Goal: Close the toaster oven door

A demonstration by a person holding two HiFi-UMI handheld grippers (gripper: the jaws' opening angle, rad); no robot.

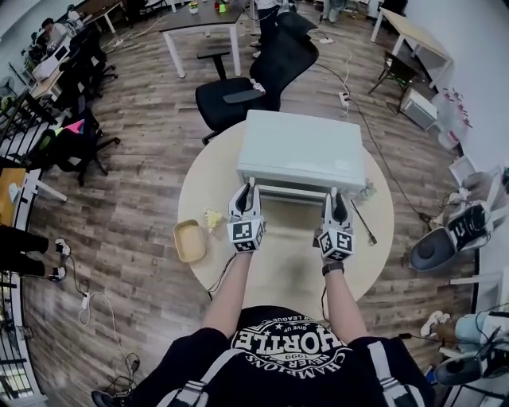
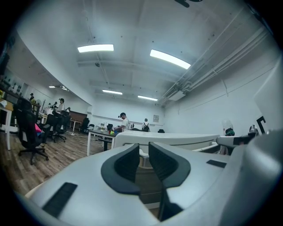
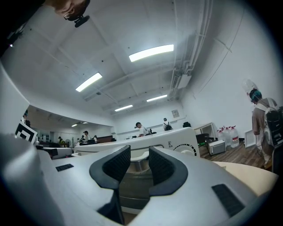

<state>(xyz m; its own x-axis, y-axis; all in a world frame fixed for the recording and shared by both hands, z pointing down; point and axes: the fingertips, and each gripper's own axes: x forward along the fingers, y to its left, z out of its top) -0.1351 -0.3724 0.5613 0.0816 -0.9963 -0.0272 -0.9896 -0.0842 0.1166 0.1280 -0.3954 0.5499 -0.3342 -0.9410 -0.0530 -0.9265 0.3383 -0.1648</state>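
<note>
Head view: left hand-held gripper point(image 1: 250, 187) and right hand-held gripper point(image 1: 336, 192) — part-open, empty — are facing the toaster oven door point(image 1: 293, 191), equally near.

A round table point(image 1: 374, 262) stands before the person, and the toaster oven point(image 1: 301, 147) sits on its far half, with the toaster oven door point(image 1: 293, 187) facing the person. The left gripper point(image 1: 249, 186) reaches the door's left end and the right gripper point(image 1: 335, 195) its right end — each with the door's front edge between its parted jaws. A tray point(image 1: 189, 241) lies on the table's left edge, with a small crumpled scrap point(image 1: 213, 218) just beside it. A thin rod point(image 1: 364, 223) lies right of the oven. Behind the table is an office chair point(image 1: 254, 79) — farther back, a desk point(image 1: 203, 20).
</note>
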